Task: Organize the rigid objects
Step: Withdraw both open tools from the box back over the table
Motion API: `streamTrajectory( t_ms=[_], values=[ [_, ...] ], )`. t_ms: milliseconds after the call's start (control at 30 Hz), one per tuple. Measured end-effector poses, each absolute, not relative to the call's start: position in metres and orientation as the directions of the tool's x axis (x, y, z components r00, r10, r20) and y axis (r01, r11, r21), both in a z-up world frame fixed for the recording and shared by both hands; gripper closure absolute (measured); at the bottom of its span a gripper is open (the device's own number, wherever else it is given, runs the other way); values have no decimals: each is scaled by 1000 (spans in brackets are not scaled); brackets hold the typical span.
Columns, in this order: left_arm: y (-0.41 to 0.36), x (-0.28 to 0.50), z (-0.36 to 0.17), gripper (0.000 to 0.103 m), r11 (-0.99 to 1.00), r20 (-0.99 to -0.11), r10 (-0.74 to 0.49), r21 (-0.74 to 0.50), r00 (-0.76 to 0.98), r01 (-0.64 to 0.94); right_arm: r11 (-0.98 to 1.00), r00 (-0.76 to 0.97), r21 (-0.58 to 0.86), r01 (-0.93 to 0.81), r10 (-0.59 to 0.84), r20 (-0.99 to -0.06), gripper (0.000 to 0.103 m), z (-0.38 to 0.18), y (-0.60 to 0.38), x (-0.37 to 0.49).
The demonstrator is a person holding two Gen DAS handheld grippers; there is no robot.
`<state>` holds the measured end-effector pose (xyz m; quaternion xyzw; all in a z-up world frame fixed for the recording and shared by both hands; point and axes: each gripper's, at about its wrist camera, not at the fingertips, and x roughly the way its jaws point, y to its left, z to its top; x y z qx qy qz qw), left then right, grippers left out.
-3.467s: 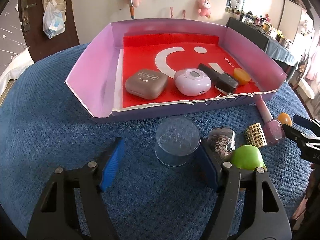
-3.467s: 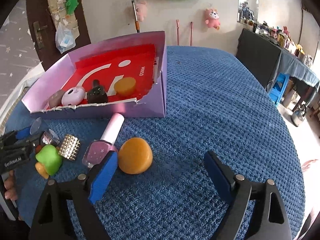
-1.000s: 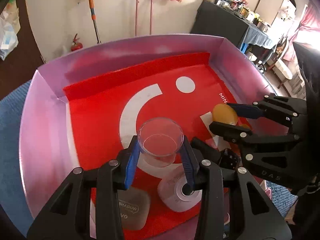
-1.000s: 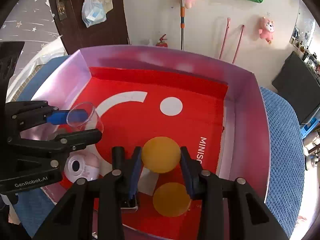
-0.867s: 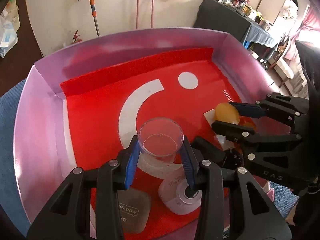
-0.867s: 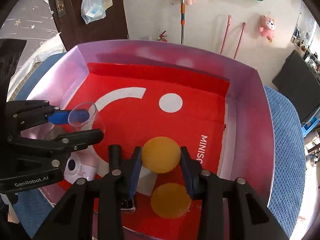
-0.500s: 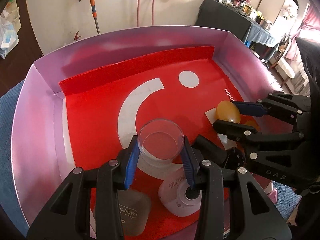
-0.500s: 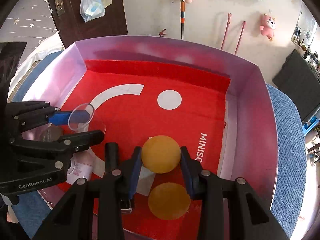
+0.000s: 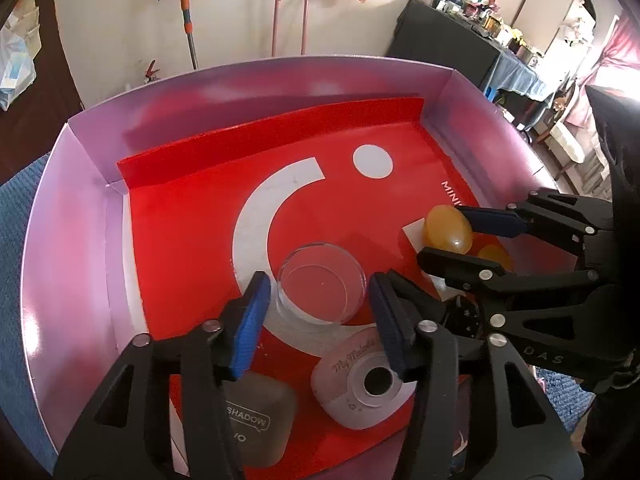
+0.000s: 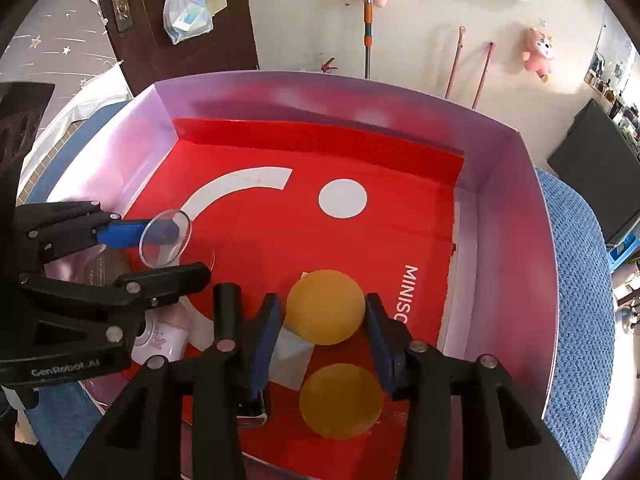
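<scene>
While both grippers point steeply down into the pink box (image 9: 80, 216), the left gripper (image 9: 318, 312) is opening: its blue pads now stand clear of the clear cup (image 9: 322, 284), which a second ago they clamped. To the right, the right gripper (image 10: 324, 328) is also opening around the yellow ball (image 10: 325, 306), gaps showing. Nearest lies a yellow disc (image 10: 340, 400).

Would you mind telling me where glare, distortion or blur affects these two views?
Left wrist view: the window at the upper right is blown out, and the box's pink wall bows with fisheye distortion. Right wrist view: sheen washes the box's far wall, the clear cup shows only as a faint outline, and the corners vignette to black.
</scene>
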<state>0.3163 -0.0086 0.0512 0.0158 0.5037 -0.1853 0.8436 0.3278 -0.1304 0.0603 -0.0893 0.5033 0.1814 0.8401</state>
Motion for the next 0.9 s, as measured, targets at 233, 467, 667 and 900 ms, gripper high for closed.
streamTrajectory(
  t_ms=[233, 467, 667, 900],
  values=[
    [-9, 313, 59, 47, 931, -842, -297, -152, 450, 331, 919, 438, 31, -392, 216, -873, 53, 64, -131, 326],
    [-8, 299, 76, 35, 935, -812, -301, -147, 500, 324, 921, 472, 27, -388, 224, -853, 43, 80, -133, 317],
    [-8, 274, 100, 33, 940, -764, -293, -119, 575, 321, 925, 512, 26, -378, 233, -827, 33, 98, -139, 301],
    [-6, 234, 131, 24, 948, -673, -282, -86, 684, 306, 933, 593, 12, -360, 238, -769, 21, 132, -147, 269]
  ],
)
